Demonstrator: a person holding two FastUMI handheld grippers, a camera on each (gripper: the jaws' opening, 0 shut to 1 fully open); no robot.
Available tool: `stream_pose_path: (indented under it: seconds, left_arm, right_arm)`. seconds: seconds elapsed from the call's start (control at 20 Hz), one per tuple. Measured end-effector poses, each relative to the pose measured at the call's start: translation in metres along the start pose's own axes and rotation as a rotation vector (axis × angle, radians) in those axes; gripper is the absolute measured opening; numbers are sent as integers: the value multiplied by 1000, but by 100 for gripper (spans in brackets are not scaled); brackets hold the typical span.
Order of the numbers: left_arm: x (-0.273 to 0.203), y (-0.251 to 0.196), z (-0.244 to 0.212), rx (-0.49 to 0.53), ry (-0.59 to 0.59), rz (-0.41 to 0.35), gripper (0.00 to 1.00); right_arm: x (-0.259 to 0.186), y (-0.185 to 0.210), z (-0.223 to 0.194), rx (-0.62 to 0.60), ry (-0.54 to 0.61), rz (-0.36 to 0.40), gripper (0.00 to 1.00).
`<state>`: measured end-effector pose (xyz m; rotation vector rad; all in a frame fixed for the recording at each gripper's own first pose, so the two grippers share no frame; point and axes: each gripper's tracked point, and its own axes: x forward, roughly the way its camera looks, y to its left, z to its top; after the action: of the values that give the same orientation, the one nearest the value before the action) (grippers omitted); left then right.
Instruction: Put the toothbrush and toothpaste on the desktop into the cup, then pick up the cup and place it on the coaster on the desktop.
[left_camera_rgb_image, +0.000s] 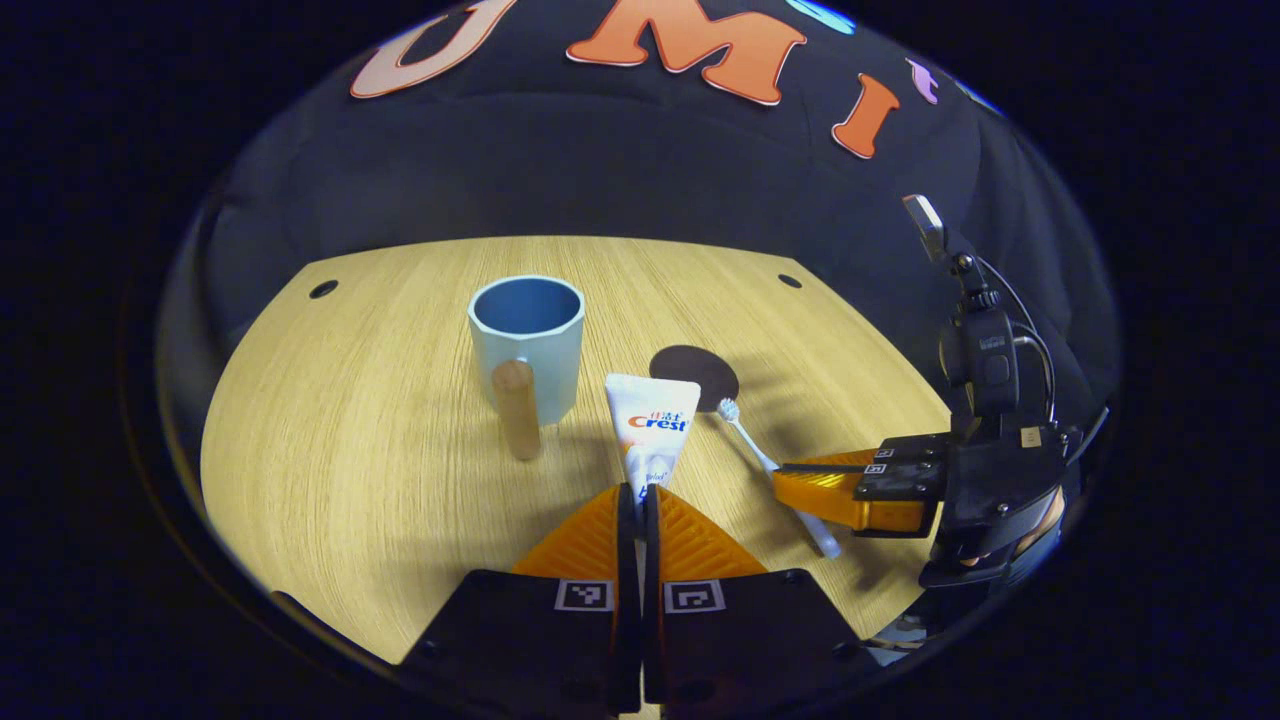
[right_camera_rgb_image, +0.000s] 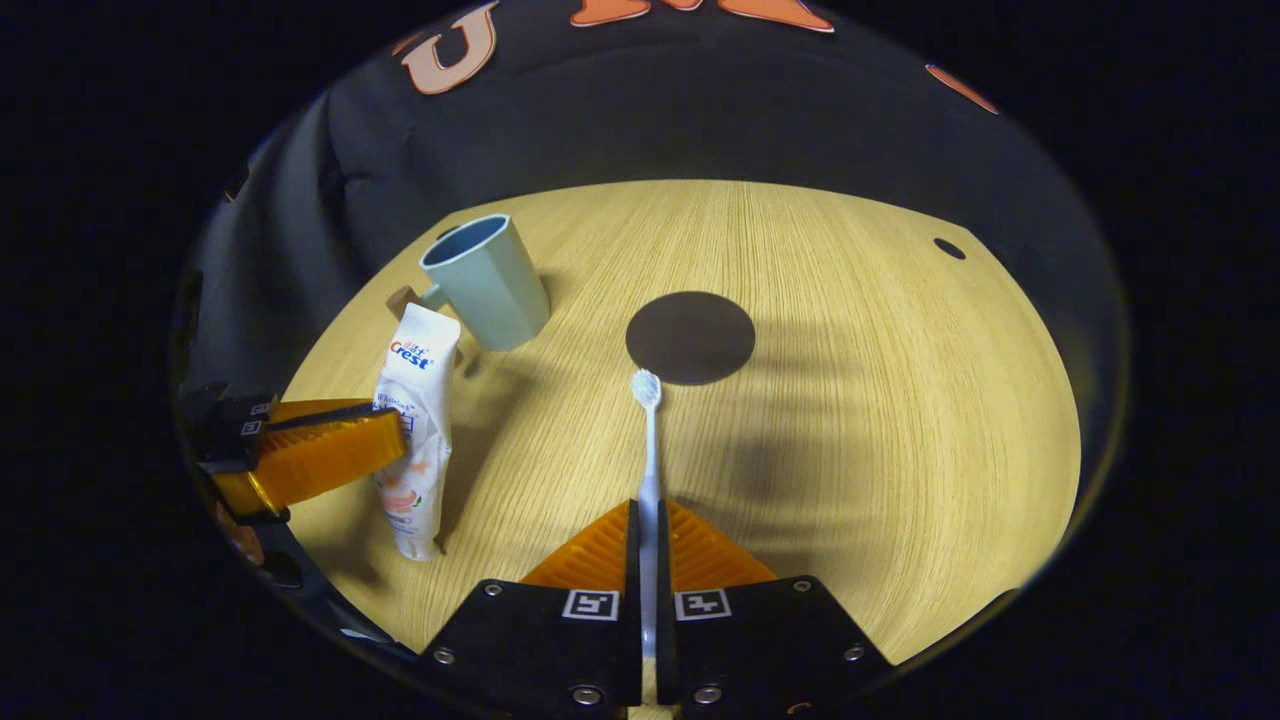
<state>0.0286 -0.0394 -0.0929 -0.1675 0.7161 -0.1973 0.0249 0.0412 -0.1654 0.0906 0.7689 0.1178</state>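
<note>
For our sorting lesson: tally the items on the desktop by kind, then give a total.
Cup: 1
Toothpaste tube: 1
Toothbrush: 1
Coaster: 1
Total: 4

Wood-grain desktop (right_camera_rgb_image: 850, 420): cup (right_camera_rgb_image: 487, 280) ahead-left of right gripper (right_camera_rgb_image: 648, 520), dark round coaster (right_camera_rgb_image: 690, 337) straight ahead.
</note>
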Motion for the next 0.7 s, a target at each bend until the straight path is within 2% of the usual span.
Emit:
stream_pose_path:
  seconds: [0.3,0.7]
  left_arm:
    - [3,12,25,40,-200,8,5]
    - [-32,48,75,98,-467,74,5]
  right_arm:
    - [-32,-3,33,-9,-178,11,6]
    - [-61,-8,73,11,-389,8,6]
